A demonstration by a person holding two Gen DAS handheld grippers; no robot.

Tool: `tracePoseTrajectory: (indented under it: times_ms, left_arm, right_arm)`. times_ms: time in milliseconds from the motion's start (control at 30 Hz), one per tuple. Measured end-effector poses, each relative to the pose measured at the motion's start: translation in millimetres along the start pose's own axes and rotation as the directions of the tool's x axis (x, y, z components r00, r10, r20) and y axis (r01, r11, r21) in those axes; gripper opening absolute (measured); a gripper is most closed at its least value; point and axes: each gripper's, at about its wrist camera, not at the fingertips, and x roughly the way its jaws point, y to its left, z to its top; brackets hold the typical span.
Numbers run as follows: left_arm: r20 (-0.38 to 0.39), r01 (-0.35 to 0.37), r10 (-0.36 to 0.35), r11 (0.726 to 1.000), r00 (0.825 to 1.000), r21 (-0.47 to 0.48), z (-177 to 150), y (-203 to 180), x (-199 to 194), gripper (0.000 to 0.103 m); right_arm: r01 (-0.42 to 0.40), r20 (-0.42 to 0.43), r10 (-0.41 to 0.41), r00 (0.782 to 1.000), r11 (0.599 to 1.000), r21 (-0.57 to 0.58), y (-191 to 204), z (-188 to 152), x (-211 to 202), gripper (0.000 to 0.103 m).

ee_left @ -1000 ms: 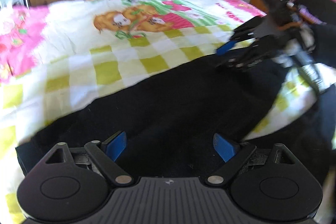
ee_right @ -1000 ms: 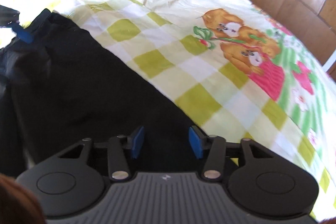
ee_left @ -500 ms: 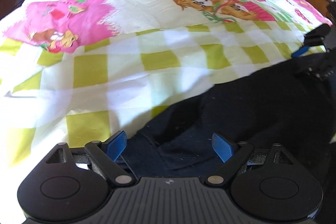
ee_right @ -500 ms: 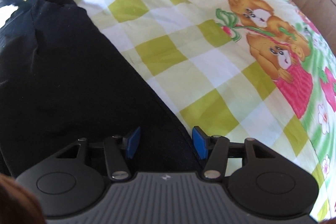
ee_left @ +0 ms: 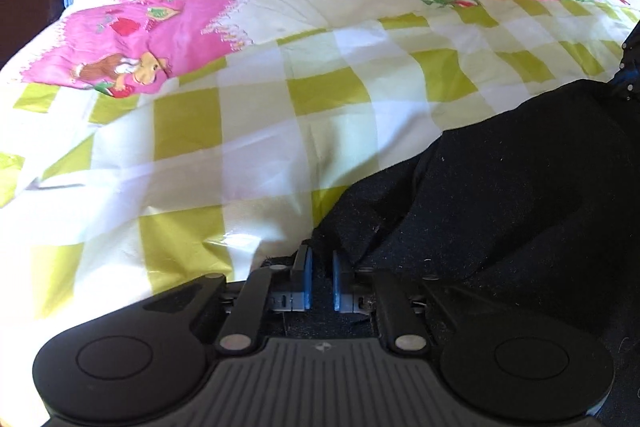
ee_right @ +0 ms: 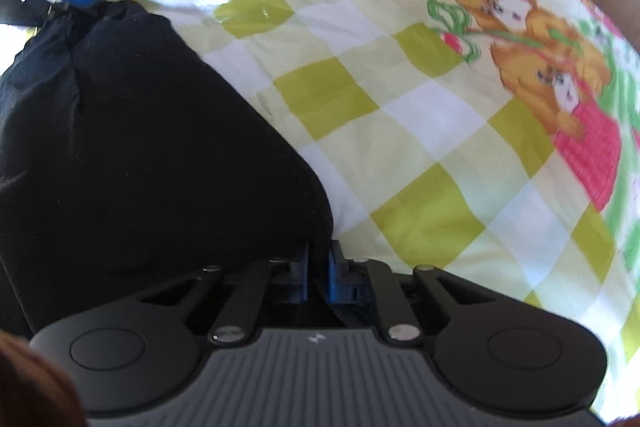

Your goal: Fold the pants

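Black pants (ee_left: 520, 187) spread along near edge of checked bedspread (ee_left: 240, 131). Left gripper (ee_left: 320, 281) and right gripper (ee_right: 318, 277) each pinched tight on a far-edge corner, presumably for lifting that edge into a fold. Both wide apart half a second earlier; now clamped on cloth.

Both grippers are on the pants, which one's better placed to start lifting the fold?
Neither clearly, probably both together. The left gripper and the right gripper are each shut on an edge of the black pants by the checked sheet.
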Motion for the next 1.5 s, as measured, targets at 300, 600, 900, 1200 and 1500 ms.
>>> tracePoseTrajectory:
  times_ms: [300,600,900,1200,1500]
  left_arm:
    - [0.117,-0.098,0.099,0.995,0.988,-0.014,-5.5,-9.2,-25.6,0.022]
    - [0.382,-0.116,0.15,0.987,0.912,-0.112,-48.4,-24.6,-148.8,0.022]
    - [0.333,-0.04,0.122,0.969,0.935,-0.243,-201.0,-60.8,-183.0,0.023]
    - [0.238,-0.039,0.101,0.966,0.966,-0.255,-264.8,-85.6,-166.1,0.03]
    - [0.294,-0.264,0.23,0.961,0.928,0.082,-267.4,-113.3,-163.6,0.042]
  right_arm:
    - [0.117,0.227,-0.133,0.965,0.99,0.082,9.6,-1.2,-72.9,0.004]
    - [0.236,0.463,-0.257,0.848,0.966,0.104,84.8,-53.8,-218.2,0.003]
    - [0.098,0.31,-0.113,0.944,0.993,0.066,243.4,-199.7,-226.2,0.003]
    - [0.208,0.23,-0.182,0.956,0.973,-0.096,305.5,-222.9,-178.8,0.013]
    - [0.135,0.327,-0.053,0.944,0.963,-0.232,344.6,-174.8,-153.5,0.023]
